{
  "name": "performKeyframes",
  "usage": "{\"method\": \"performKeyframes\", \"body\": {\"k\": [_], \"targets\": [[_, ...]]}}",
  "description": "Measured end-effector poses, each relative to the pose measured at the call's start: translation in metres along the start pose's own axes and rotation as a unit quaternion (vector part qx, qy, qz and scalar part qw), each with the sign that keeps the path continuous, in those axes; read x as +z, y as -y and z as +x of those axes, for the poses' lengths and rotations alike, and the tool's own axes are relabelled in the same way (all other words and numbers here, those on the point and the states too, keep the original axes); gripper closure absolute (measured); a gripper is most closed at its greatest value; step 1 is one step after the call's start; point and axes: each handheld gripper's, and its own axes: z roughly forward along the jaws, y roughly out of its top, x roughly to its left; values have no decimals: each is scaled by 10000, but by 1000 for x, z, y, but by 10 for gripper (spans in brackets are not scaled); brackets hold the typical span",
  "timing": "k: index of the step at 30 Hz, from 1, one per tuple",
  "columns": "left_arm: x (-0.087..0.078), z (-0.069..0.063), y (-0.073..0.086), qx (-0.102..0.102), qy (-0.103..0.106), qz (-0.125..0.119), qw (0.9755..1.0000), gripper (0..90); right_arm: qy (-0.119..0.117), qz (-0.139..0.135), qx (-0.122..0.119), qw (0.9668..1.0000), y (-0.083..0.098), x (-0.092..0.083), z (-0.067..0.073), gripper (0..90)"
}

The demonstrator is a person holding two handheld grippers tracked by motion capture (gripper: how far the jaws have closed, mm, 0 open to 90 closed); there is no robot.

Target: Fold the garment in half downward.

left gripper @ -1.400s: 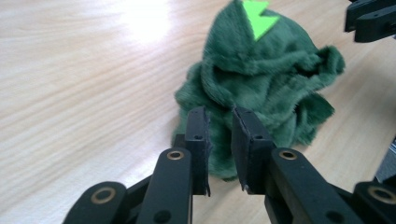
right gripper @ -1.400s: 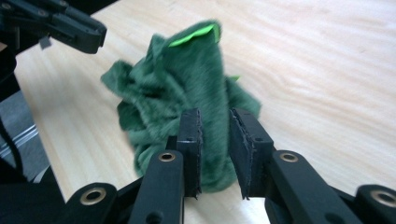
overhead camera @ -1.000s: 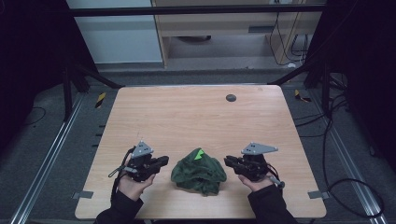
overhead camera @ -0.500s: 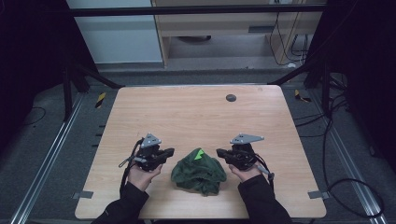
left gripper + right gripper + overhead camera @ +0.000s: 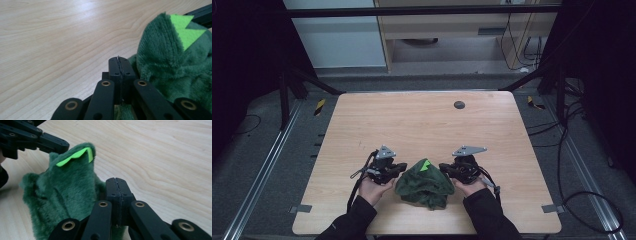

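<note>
A dark green plush garment (image 5: 424,186) with a bright green spike (image 5: 425,165) lies crumpled near the front edge of the wooden table (image 5: 422,125). My left gripper (image 5: 401,168) lies against its left side and my right gripper (image 5: 443,168) against its right side. In the left gripper view my left gripper (image 5: 119,60) is shut, its jaws empty, with the plush (image 5: 170,67) just to the right of them. In the right gripper view my right gripper (image 5: 116,181) is shut and empty, with the plush (image 5: 65,187) to the left of it and the other gripper (image 5: 58,145) behind.
A small dark round disc (image 5: 459,104) sits at the far right of the tabletop. Bare wood stretches across the middle and back. Metal frame rails (image 5: 259,180) and cables (image 5: 582,200) run on the floor around the table.
Both hands have come inward from either side and lowered a little, so the two grippers now sit right against the plush. The plush itself has stayed in place.
</note>
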Motion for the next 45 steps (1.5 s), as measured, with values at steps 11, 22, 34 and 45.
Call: {"method": "performKeyframes", "body": {"k": [11,22,34,45], "targets": [[-7,-8,4,115,213,-37,9997,900,-171,44,-102,9998,4,-4,11,900],[-24,-19,11,224,432,-86,9988,900,-337,20,-184,9993,8,-12,20,900],[-28,-32,21,367,639,31,9973,900,-485,22,-267,9985,15,-20,27,900],[-32,-38,34,434,720,200,9963,900,-561,118,-290,9979,26,-25,33,900]]}}
